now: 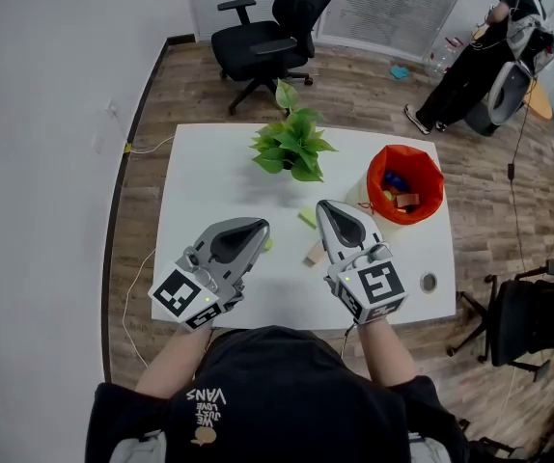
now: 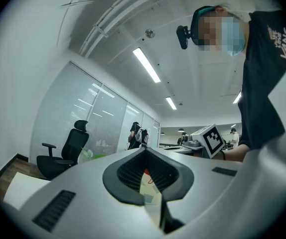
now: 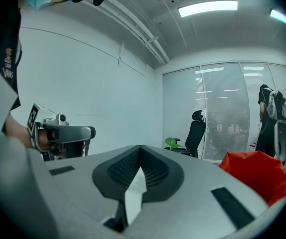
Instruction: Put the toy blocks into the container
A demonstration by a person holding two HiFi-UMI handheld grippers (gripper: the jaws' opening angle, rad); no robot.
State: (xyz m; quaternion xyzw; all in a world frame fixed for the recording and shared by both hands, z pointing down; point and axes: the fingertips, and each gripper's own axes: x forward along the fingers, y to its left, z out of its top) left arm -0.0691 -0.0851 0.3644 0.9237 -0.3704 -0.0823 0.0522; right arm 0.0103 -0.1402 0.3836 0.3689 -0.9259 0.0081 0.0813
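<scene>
Red container [image 1: 435, 189] is holding toy blocks [image 1: 407, 201] just right of the right claw [image 1: 323, 207]; it and the left claw [image 1: 261, 226] are sitting closed, empty.

White table [image 1: 200, 172], red container [image 1: 433, 189] holding a blue block [image 1: 394, 177], green leafy plant [image 1: 291, 146], black office chair [image 1: 272, 27], brown wood-plank floor [image 1: 373, 90], grey left gripper [image 1: 261, 226] and right gripper [image 1: 323, 206] with black-and-white square markers, light green block [image 1: 307, 217], tan block [image 1: 314, 253].

I hold my grey left gripper [image 1: 260, 228] and grey right gripper [image 1: 324, 206] above the white tabletop's [image 1: 209, 162] near edge. A pale wooden block [image 1: 313, 253] and a light green block [image 1: 308, 218] lie just beside the right one. A red fabric container [image 1: 432, 176] holding coloured toy blocks [image 1: 399, 190] sits at the right edge.
</scene>
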